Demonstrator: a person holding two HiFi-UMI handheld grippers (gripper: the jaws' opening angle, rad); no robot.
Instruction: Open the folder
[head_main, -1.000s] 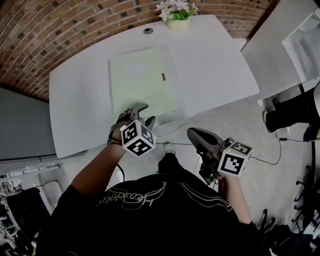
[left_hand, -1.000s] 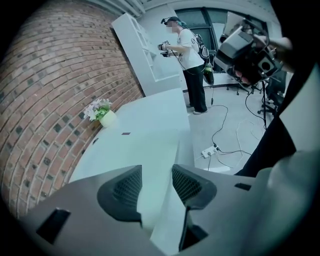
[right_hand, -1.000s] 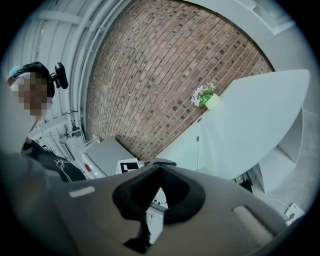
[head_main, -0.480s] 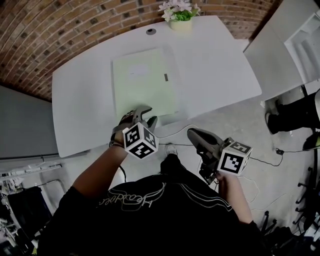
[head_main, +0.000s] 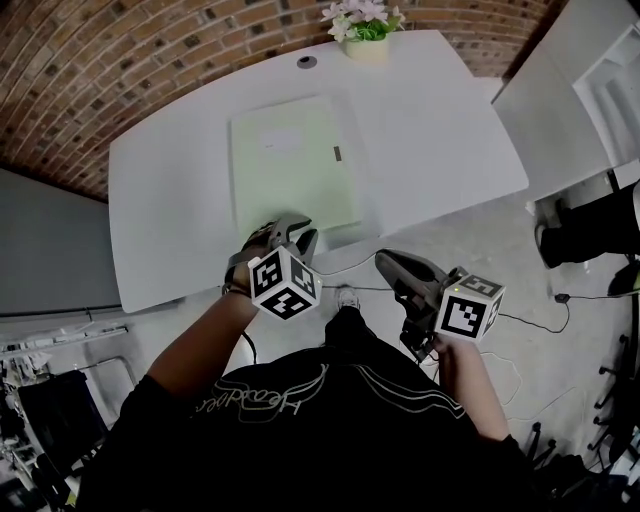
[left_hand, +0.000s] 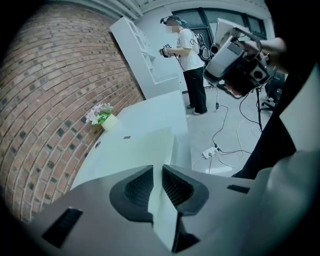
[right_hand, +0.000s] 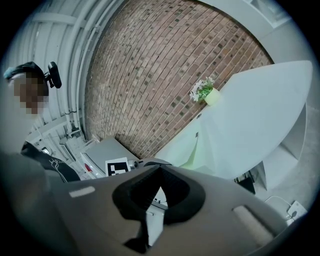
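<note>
Left gripper view: your left gripper (left_hand: 157, 175) is closing at the near edge of the green folder (left_hand: 145, 145), flat on the worktop (left_hand: 165, 107). Pinch only the top cover. Your right gripper (right_hand: 159, 171) hangs off the worktop, jaws together, empty.

Pale green folder (head_main: 295, 165), closed, flat on white table (head_main: 170, 200), near its front edge.
</note>
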